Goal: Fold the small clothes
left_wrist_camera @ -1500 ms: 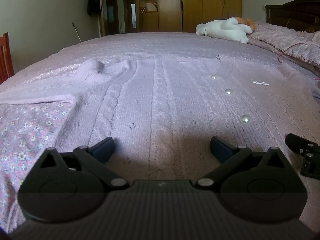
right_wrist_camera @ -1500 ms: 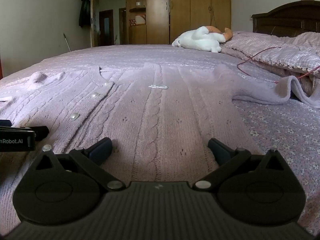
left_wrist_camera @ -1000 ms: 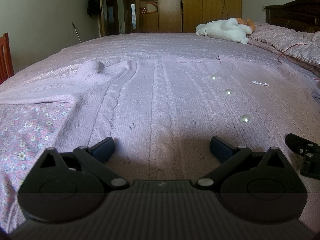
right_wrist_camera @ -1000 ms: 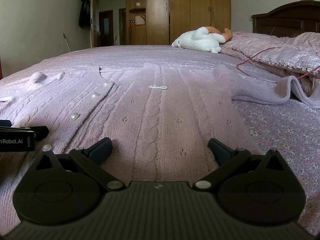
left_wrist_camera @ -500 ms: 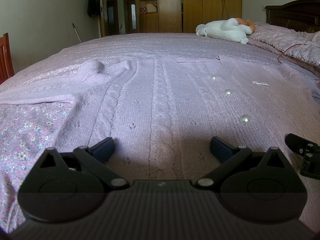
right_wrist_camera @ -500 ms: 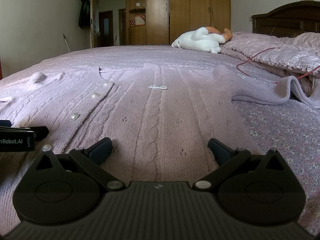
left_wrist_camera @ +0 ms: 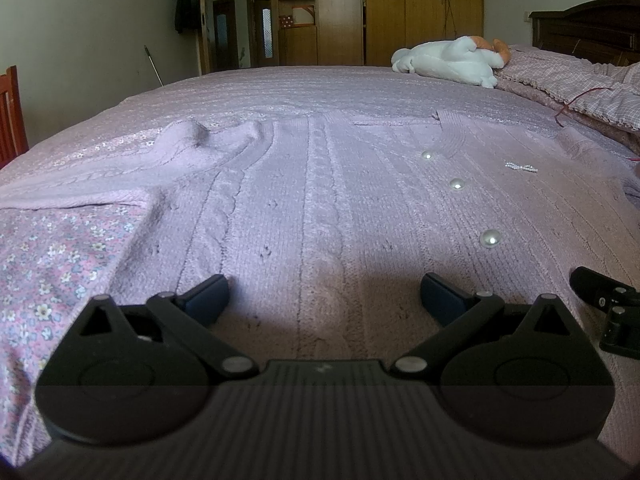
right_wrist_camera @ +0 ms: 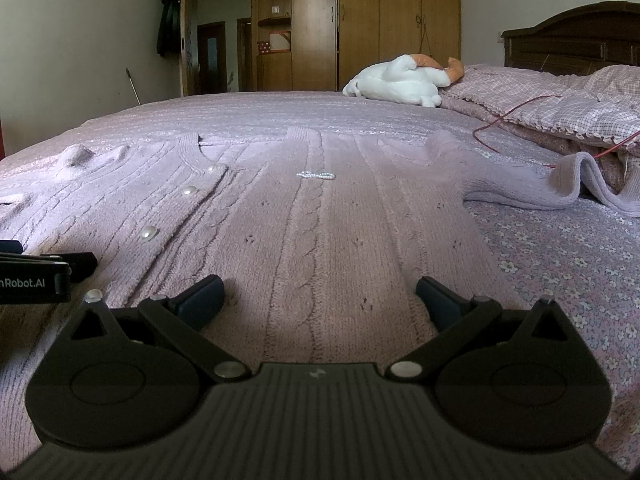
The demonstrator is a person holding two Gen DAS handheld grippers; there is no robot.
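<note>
A lilac cable-knit cardigan (left_wrist_camera: 320,208) lies spread flat, front up, on the bed (left_wrist_camera: 304,84), sleeves out to each side, pearl buttons (left_wrist_camera: 491,237) running down its placket. It looks soft, limp and fairly thick, likely to sag and stretch where lifted; the buttons and a small bead bow (right_wrist_camera: 315,175) could snag. The hem corners or the sleeve (right_wrist_camera: 532,188) cuffs seem the best places to pinch. The left gripper (left_wrist_camera: 324,296) and right gripper (right_wrist_camera: 318,294) sit low over the hem, side by side, jaws spread wide, holding nothing. A plush toy (right_wrist_camera: 396,82) lies far off.
</note>
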